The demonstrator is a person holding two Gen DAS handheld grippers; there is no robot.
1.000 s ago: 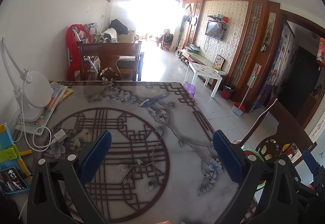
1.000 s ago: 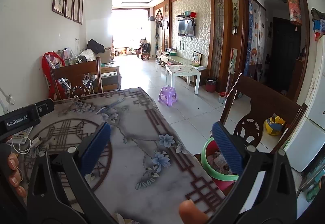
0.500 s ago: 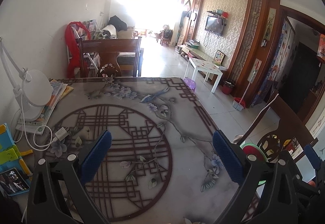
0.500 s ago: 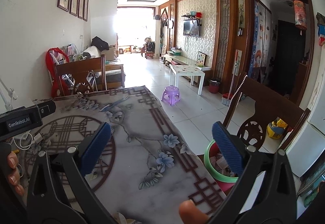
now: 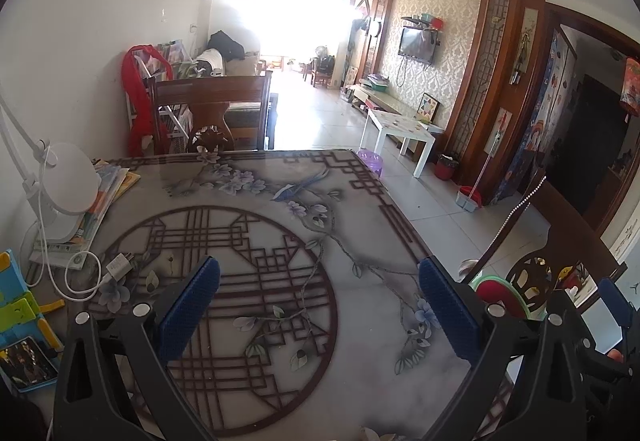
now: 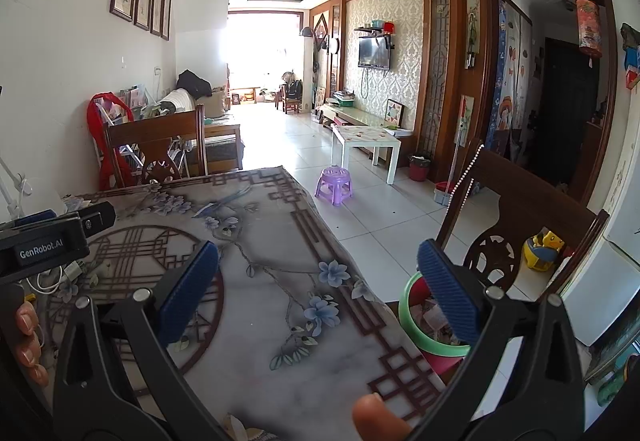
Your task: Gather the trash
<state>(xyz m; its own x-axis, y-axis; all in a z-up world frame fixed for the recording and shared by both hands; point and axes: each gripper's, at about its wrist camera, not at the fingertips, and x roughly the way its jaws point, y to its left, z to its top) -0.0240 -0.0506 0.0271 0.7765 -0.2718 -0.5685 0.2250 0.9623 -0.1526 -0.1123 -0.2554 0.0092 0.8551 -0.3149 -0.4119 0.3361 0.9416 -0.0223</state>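
My left gripper (image 5: 318,305) hangs open over the patterned table (image 5: 360,225), nothing between its blue pads (image 5: 188,305). A pale crumpled scrap (image 5: 372,435) peeks in at the bottom edge of the left wrist view. My right gripper (image 6: 318,293) is also open and empty, over the table's right edge (image 6: 320,233). Beside that edge stands a red bin with a green rim (image 6: 406,305), paper scraps (image 6: 430,317) inside; it shows in the left wrist view too, as the bin (image 5: 494,291). Another scrap (image 6: 240,427) lies at the bottom of the right wrist view.
A white lamp (image 5: 68,181), stacked books (image 5: 108,185), a charger with cable (image 5: 116,267) and colourful toys (image 5: 16,305) crowd the table's left side. Wooden chairs stand at the far end (image 5: 212,97) and right (image 6: 516,209). A person's fingers (image 6: 28,337) hold the left gripper's housing (image 6: 52,245).
The left gripper has drawn back a little, bringing the scrap into the bottom edge. The right view has barely shifted. Both grippers stay open.
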